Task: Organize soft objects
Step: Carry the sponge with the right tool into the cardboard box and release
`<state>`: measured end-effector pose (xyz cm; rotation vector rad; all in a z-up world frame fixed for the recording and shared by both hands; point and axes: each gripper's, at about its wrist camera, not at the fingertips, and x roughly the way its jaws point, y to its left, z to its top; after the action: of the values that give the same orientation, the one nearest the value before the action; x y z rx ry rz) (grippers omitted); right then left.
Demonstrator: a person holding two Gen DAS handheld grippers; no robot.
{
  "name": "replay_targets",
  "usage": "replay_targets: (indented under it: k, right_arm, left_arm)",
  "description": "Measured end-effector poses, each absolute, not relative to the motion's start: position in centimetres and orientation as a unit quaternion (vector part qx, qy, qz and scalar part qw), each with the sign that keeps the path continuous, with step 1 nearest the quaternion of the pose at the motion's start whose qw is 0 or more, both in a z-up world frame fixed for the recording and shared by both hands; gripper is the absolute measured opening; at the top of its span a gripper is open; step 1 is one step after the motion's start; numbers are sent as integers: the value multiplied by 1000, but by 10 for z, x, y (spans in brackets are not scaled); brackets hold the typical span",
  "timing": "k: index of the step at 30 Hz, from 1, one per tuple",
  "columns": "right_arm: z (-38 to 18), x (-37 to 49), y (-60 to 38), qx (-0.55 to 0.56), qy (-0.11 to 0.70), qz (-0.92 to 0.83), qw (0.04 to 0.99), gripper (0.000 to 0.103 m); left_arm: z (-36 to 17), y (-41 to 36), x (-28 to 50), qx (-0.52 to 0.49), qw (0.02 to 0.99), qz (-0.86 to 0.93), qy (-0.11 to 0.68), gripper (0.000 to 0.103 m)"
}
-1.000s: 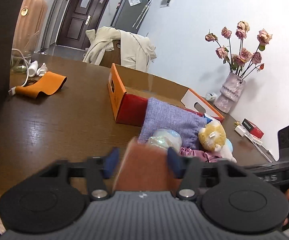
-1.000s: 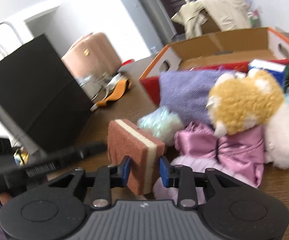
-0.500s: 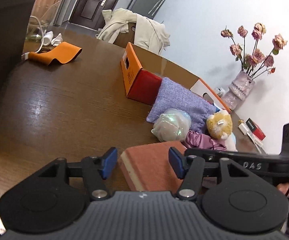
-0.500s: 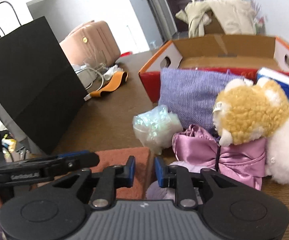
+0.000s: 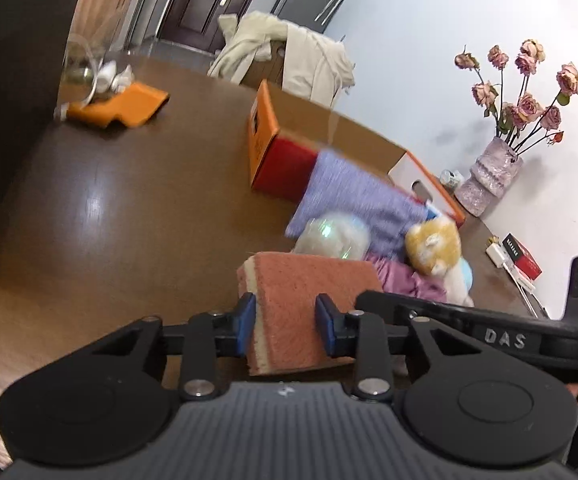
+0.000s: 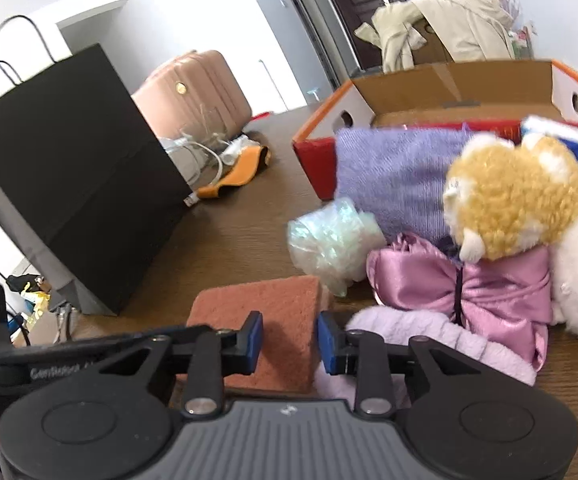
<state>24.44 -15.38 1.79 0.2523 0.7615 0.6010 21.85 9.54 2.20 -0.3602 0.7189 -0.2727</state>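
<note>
Both claws meet at one sponge [image 5: 309, 300]: your left claw [image 5: 285, 330] has just closed, gripping it; your right claw [image 6: 289, 344] has just parted over it, empty.

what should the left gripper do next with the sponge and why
Probably carry the rust-orange scouring sponge toward the open orange cardboard box. The left gripper, whose jaws have just been closing, now pinches the sponge at both sides, and the box beyond the soft pile looks empty.

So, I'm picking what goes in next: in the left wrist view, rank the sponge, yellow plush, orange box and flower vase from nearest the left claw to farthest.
1. Sponge, pinched in the left claw.
2. Yellow plush, ahead to the right.
3. Orange box, mid-table beyond the pile.
4. Flower vase, far right by the wall.
</note>
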Motion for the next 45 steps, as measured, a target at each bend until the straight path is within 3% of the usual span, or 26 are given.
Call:
replay_targets:
  k: [8,14,20,27,37,42,45]
  right_arm:
    - [83,268,-191,129,317,280,897,27]
    - [117,361,-216,143,325,266,896,26]
    - [117,491,-218,150,364,224,891,26]
    - [60,612,-197,175,438,188,861,26]
    - [18,635,-173,161,462,192,851,28]
    - [42,621,-180,152,445,192,861,28]
    - [79,594,-195,134,417,188,879,30]
  left_arm:
    - [91,62,276,-162,918,-162,324,33]
    - [118,33,382,-158,917,-156,330,33]
    - [97,16,501,-173,899,-124,382,32]
    - [47,23,592,-150,882,-75,440,32]
    - [46,20,595,-109,906,-62,405,46]
    - [74,18,575,-90,914,-65,391,46]
    - [101,18,551,-83,921,-68,375,54]
